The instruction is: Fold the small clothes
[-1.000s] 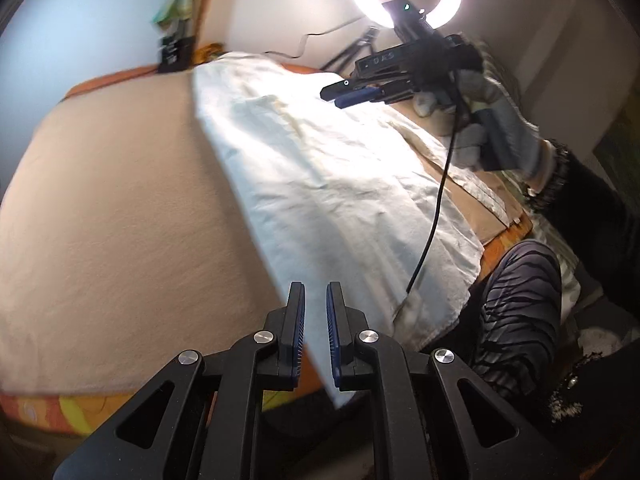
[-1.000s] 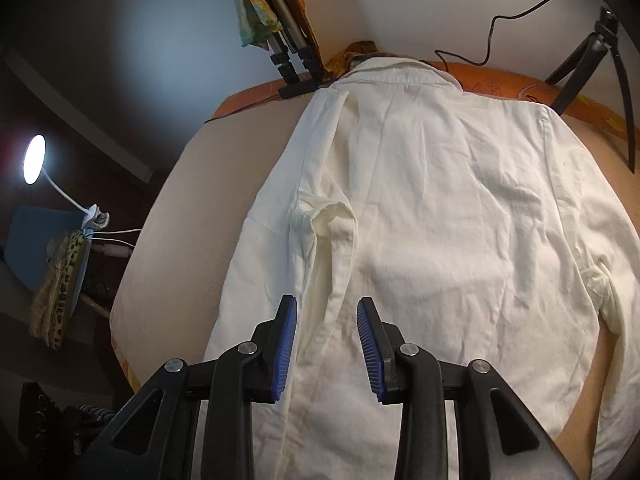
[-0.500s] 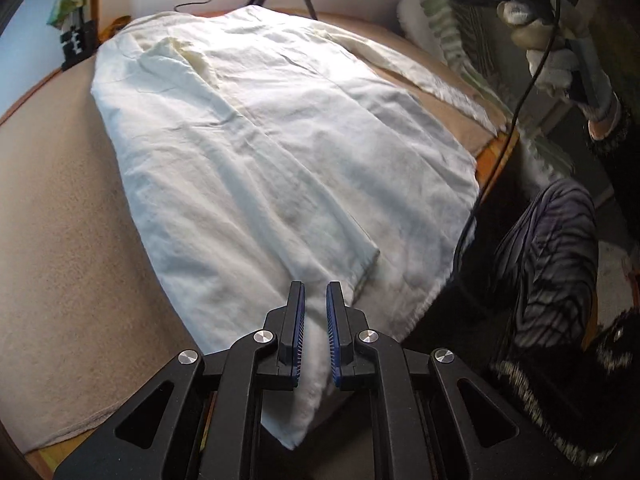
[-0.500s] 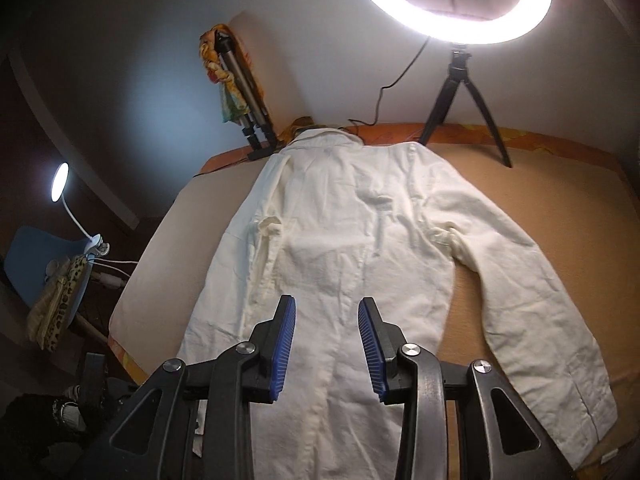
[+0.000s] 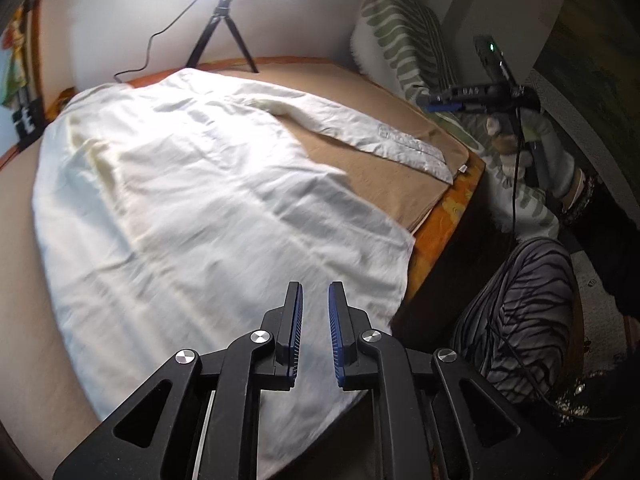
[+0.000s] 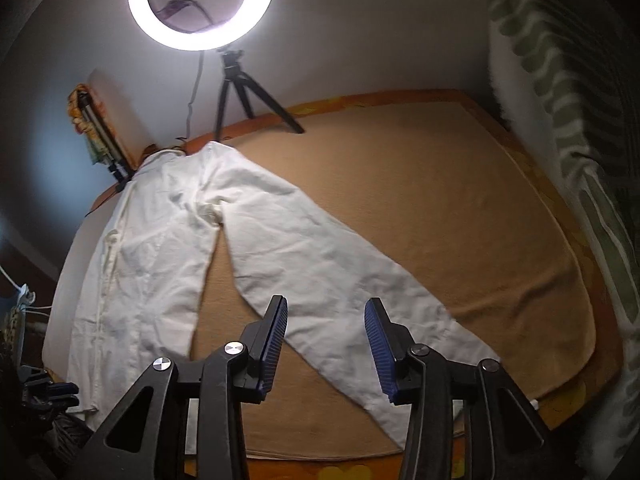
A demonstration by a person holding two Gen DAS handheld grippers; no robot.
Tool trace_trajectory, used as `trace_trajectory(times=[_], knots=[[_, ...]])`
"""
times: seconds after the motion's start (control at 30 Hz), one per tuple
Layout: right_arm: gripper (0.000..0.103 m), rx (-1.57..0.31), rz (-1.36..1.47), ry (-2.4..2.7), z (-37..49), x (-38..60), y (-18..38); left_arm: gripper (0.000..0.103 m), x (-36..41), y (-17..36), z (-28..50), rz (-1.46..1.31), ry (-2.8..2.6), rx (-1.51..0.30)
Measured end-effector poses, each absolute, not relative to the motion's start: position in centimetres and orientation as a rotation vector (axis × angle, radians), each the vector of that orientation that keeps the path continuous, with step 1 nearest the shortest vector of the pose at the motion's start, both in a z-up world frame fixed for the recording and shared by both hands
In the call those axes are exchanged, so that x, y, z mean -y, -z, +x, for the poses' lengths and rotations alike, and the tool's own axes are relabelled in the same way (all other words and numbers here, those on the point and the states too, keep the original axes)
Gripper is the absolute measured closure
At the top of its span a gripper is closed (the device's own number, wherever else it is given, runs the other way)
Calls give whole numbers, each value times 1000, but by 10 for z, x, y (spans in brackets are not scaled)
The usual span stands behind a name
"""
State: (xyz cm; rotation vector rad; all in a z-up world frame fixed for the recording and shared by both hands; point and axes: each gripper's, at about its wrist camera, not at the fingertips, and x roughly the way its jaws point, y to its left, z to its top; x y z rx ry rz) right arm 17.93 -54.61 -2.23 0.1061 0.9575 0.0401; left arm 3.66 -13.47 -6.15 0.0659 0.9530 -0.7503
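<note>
A white long-sleeved shirt (image 5: 200, 200) lies flat on the tan blanket, collar toward the far wall. Its right sleeve (image 6: 340, 280) stretches out diagonally toward the bed's near right corner. My left gripper (image 5: 315, 292) hovers over the shirt's hem near the bed's front edge, its jaws almost together with only a narrow gap and nothing between them. My right gripper (image 6: 326, 308) hangs above the sleeve's lower part; its jaws are opening and nothing is between them. In the left wrist view the right gripper (image 5: 436, 106) shows off the bed's right side, held by a gloved hand (image 5: 552, 152).
The tan blanket (image 6: 440, 200) covers a bed with an orange edge (image 5: 444, 224). A ring light (image 6: 200, 4) on a tripod (image 6: 240, 88) stands at the far wall. A green-patterned pillow (image 5: 400, 40) lies on the right. A person's striped trouser leg (image 5: 520, 300) is beside the bed.
Both grippers have swept to the right: the left from the shirt's left edge to its hem, the right from over the shirt's body to over the right sleeve. The right jaws stand wider.
</note>
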Motion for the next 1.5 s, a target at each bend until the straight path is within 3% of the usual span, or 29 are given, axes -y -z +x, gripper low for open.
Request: trace_trajectory(times=[0.13, 0.2, 0.6, 0.63, 0.67, 0.7, 0.73, 0.77, 1.13, 1.2, 1.27, 1.5], knots=[[57, -982, 163, 71, 176, 598, 42, 91, 156, 65, 50, 58, 761, -963], [48, -984, 197, 100, 173, 619, 49, 91, 163, 67, 54, 58, 759, -967], [48, -1091, 225, 168, 170, 656, 95, 91, 164, 82, 74, 8, 688, -996], [51, -1078, 207, 180, 168, 654, 94, 91, 163, 82, 74, 5, 682, -992], [62, -1084, 184, 190, 168, 651, 94, 91, 162, 82, 75, 7, 678, -989], [86, -1084, 169, 189, 168, 647, 93, 91, 161, 81, 74, 7, 675, -985], [97, -1092, 183, 170, 167, 646, 93, 91, 160, 81, 74, 6, 674, -982], [102, -1091, 205, 157, 165, 643, 91, 91, 159, 80, 74, 1, 673, -978], [103, -880, 200, -168, 114, 534, 11, 90, 145, 71, 77, -141, 670, -957], [103, -877, 194, -268, 103, 505, 6, 73, 144, 69, 77, -183, 683, -950], [103, -887, 158, -361, 93, 473, 5, 62, 143, 66, 78, -224, 699, -935], [103, -974, 29, -621, 63, 389, 30, 61, 146, 72, 83, -356, 733, -943]])
